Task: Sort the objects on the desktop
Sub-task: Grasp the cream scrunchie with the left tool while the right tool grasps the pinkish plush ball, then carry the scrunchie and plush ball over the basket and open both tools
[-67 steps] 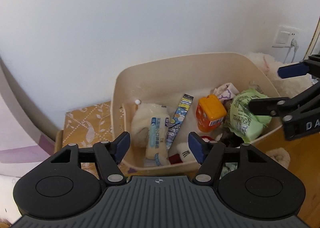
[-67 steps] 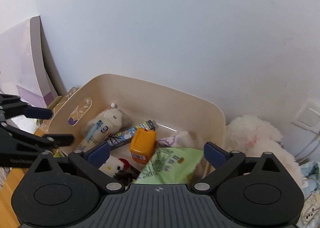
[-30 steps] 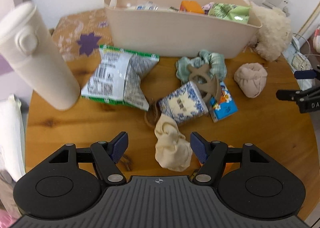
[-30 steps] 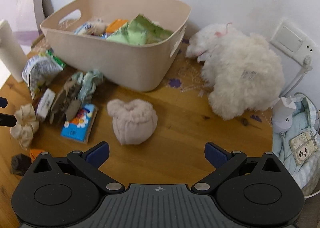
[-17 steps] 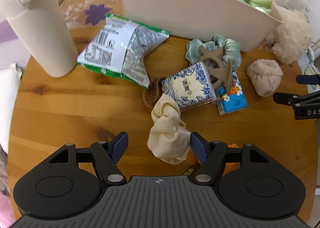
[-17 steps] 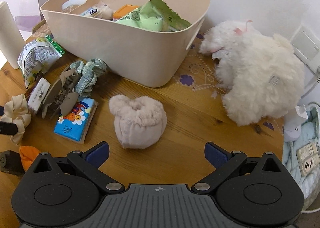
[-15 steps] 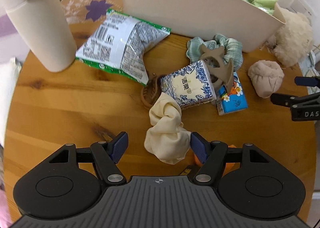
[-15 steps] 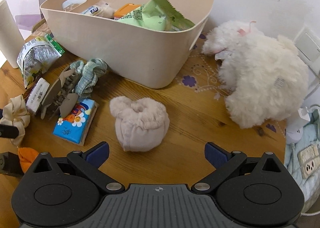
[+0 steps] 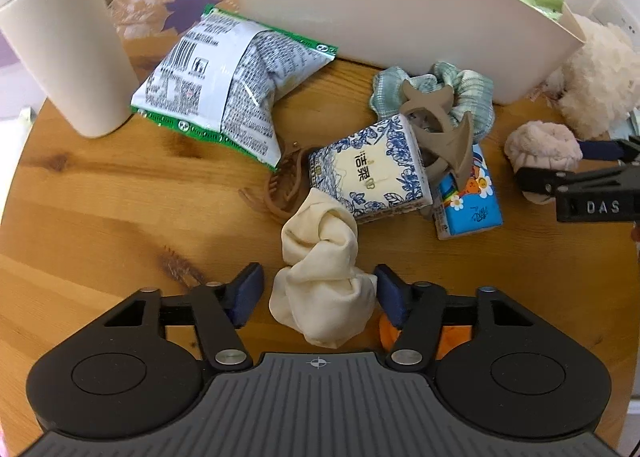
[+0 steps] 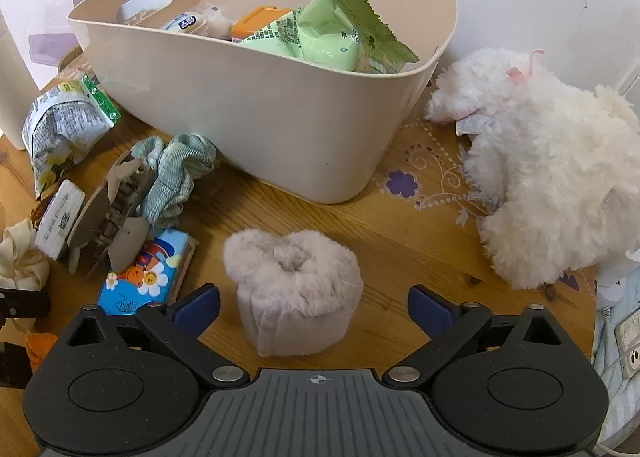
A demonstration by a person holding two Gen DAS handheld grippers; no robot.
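Note:
My left gripper (image 9: pixel 318 295) is open, its jaws on either side of a cream scrunchie (image 9: pixel 322 277) lying on the wooden table; the jaws do not touch it. My right gripper (image 10: pixel 314 307) is open around a fluffy pink-grey scrunchie (image 10: pixel 294 289), seen in the left wrist view too (image 9: pixel 542 145). A beige bin (image 10: pixel 256 97) behind holds a green packet (image 10: pixel 332 33), an orange box (image 10: pixel 256 19) and other items. Loose on the table: a snack bag (image 9: pixel 228 85), a blue-white tissue pack (image 9: pixel 368 169), a brown claw clip (image 9: pixel 440 133), a green scrunchie (image 9: pixel 432 93), a blue cartoon tissue pack (image 9: pixel 468 197).
A tall cream tumbler (image 9: pixel 60 37) stands at the left. A white plush toy (image 10: pixel 548 177) lies right of the bin. A brown hair clip (image 9: pixel 284 185) lies by the tissue pack. An orange object (image 9: pixel 388 333) sits under my left gripper's right finger. A power strip (image 10: pixel 624 337) lies off the table's right edge.
Both grippers have come down from above the bin and moved closer to the table: the left over the cream scrunchie, the right over the fluffy scrunchie. Both stay open.

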